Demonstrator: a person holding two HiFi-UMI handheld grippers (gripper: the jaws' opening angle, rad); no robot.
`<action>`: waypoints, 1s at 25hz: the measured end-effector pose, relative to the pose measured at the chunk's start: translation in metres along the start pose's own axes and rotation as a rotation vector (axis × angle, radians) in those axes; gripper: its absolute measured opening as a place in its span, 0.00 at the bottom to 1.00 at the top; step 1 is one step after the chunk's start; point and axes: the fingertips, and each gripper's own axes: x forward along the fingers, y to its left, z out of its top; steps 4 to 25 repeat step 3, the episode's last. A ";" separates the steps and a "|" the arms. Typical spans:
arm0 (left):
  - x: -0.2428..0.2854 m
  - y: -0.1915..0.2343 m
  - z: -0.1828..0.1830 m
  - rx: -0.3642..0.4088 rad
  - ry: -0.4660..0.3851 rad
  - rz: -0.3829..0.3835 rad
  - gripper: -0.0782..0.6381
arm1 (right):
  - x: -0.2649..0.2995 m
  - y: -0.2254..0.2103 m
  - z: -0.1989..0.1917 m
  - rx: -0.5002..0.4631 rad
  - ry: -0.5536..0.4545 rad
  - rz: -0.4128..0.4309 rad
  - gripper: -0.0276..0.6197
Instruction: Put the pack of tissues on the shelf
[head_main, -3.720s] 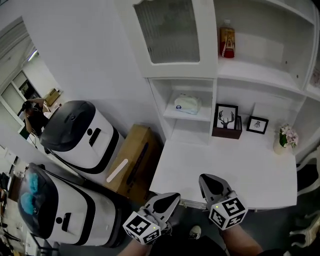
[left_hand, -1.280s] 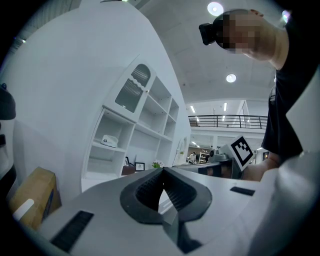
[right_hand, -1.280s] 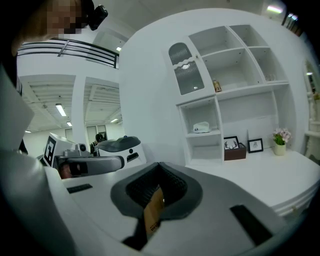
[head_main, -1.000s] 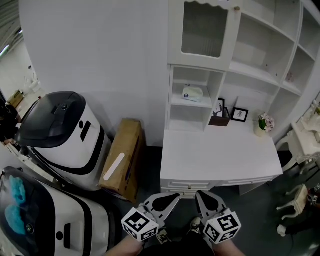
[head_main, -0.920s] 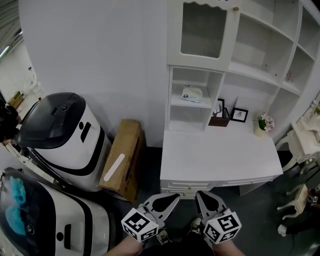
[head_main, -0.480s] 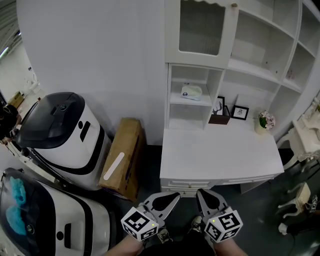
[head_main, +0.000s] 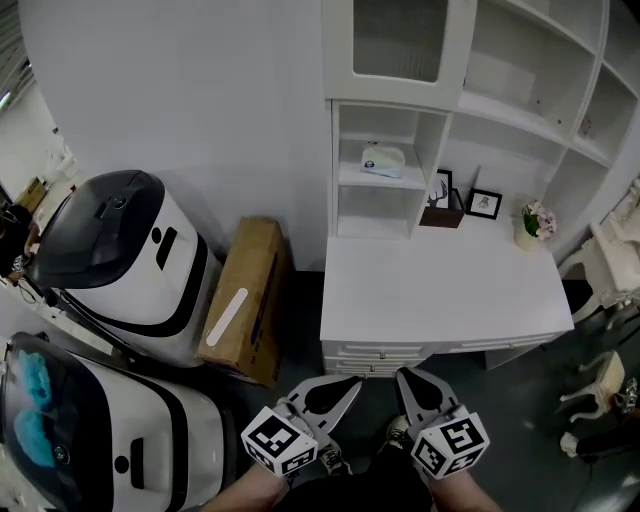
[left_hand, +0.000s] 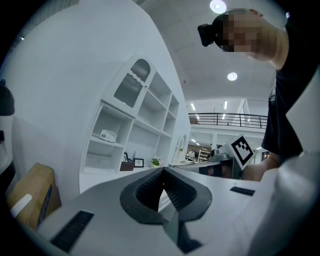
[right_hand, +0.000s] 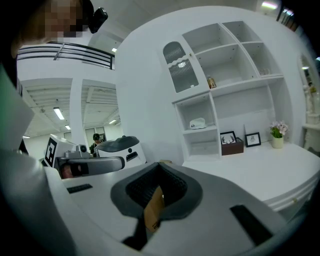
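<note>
Left tool (head_main: 345, 388) and right tool (head_main: 408, 378) are clenched on nothing, well apart from the tissue pack (head_main: 382, 159).

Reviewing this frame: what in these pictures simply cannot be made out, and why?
- Tissue pack: its print is too small to read in every view.
- Cabinet door: clouded glass hides whatever is behind it, and the head view's top edge cuts it off.
- Brown thing on the upper shelf: a speck in the right gripper view, too small to name.
- Small framed picture: its image is too small in the head view.
</note>
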 end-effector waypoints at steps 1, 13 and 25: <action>0.001 -0.001 0.000 0.000 0.001 -0.001 0.12 | -0.001 -0.001 0.000 0.001 -0.001 -0.001 0.05; 0.002 -0.003 -0.001 0.000 0.003 -0.004 0.12 | -0.003 -0.002 0.000 0.003 -0.001 -0.003 0.05; 0.002 -0.003 -0.001 0.000 0.003 -0.004 0.12 | -0.003 -0.002 0.000 0.003 -0.001 -0.003 0.05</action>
